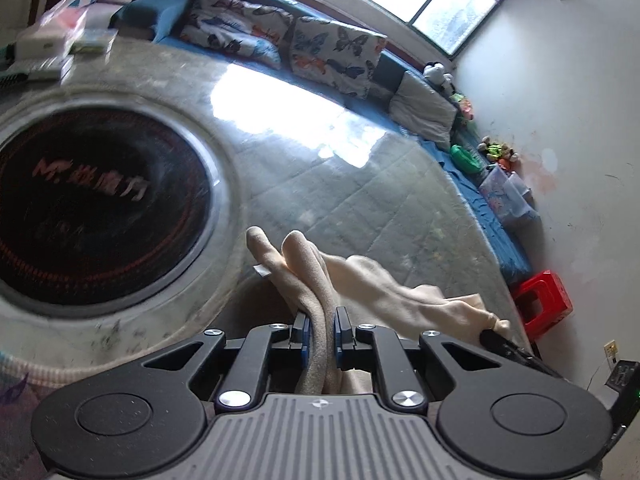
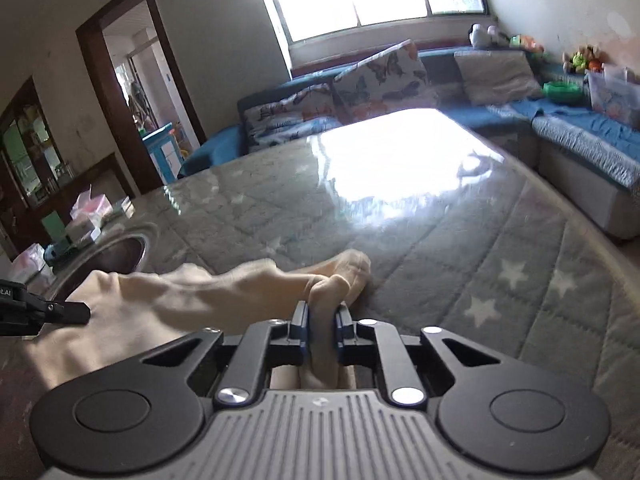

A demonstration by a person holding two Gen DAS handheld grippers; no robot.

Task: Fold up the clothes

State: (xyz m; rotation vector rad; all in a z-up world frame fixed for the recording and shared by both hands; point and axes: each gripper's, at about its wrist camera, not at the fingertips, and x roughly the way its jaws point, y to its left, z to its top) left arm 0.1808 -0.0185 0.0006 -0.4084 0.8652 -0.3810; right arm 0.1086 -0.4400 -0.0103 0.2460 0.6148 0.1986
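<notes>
A cream-coloured garment (image 1: 384,288) is stretched between both grippers above a glass-topped table (image 1: 320,184). My left gripper (image 1: 322,330) is shut on one bunched end, which pokes out past the fingers in two rounded folds. In the right wrist view the same cream garment (image 2: 176,296) runs leftward, and my right gripper (image 2: 323,320) is shut on its other bunched end. The tip of the left gripper shows at the left edge of that view; the right gripper's tip shows at the right of the left wrist view. The garment's lower part hangs hidden behind the gripper bodies.
A round black inset heater (image 1: 92,208) sits in the table to the left. Boxes and packets (image 1: 60,40) are stacked at the table's far left end. A blue corner sofa (image 2: 580,136) with butterfly cushions (image 1: 336,56) wraps the far side. A red stool (image 1: 544,300) stands on the right.
</notes>
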